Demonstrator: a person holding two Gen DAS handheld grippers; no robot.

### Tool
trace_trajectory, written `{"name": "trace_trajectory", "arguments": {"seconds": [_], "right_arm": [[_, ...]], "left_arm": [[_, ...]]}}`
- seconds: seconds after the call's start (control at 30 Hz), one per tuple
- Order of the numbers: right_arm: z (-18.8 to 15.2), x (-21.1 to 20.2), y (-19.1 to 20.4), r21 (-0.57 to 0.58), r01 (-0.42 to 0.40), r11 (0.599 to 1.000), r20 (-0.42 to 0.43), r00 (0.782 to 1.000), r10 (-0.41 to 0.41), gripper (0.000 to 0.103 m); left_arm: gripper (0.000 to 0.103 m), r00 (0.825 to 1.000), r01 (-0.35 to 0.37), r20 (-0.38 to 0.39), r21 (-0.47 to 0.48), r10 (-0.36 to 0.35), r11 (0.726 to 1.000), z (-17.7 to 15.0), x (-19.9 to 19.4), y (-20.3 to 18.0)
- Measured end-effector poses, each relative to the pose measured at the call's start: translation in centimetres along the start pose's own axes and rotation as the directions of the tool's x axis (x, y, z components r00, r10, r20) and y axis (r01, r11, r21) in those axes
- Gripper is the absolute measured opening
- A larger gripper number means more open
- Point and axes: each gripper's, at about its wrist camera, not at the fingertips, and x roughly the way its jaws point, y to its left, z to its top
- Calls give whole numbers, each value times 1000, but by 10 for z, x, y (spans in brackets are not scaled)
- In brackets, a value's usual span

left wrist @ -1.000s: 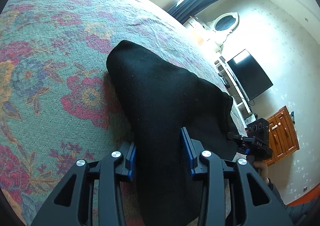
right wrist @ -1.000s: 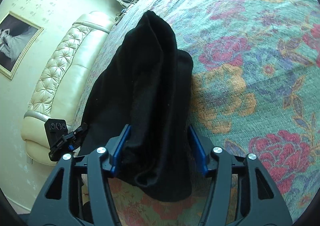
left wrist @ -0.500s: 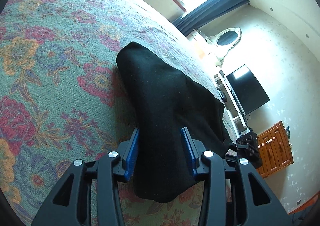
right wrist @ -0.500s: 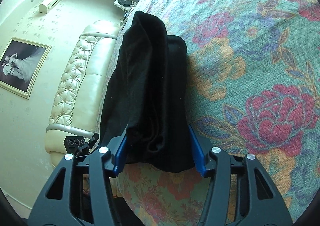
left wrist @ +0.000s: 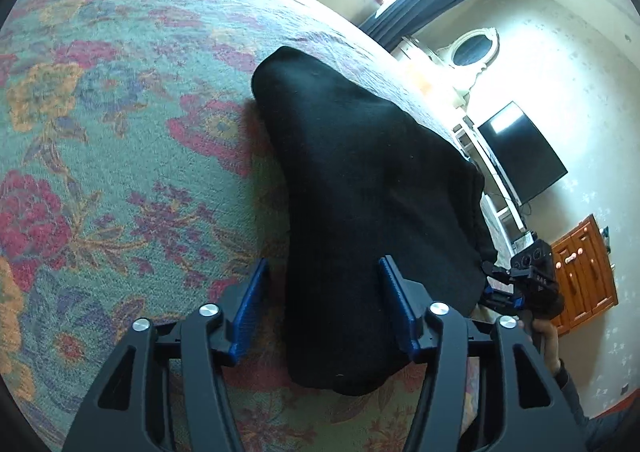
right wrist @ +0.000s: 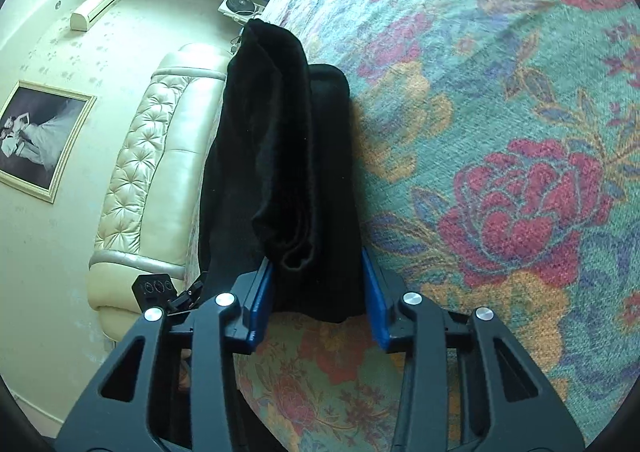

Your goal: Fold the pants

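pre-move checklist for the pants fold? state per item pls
1. Black pants lie on the floral bedspread: ok.
2. Left gripper released: ok; jaws have just been opening, gap beside the left pad, cloth between them.
3. Right gripper grip: cannot tell; jaws have just been closing, pads at the cloth's edges.
4. Fold neat: not ok; a rumpled layer sits on top in the right wrist view.
5. Far end flat: cannot tell.

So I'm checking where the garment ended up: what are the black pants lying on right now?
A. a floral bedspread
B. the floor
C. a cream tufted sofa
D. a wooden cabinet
A: the black pants lie folded on the floral bedspread, between the fingers of the left gripper; the cream sofa and the wooden cabinet stand off to the sides.
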Motion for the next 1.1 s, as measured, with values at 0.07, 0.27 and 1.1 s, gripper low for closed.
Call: {"name": "trace_trajectory", "arguments": {"seconds": [0.07,0.27,1.1], "right_arm": [[-1,-2,-2,0,-13,1000,-1,1000,13,41],[4,-45,6,-26,33,999,74,997,-31,45],[127,52,58,-120,165,979,123,981,-150,55]], "left_arm": [[59,1000,24,15,-9,-23,1000,-1,-1,3],[59,993,13,115,42,-18,999,15,-38,-7],[79,995,-89,-25,146,93,985,124,87,-5]]}}
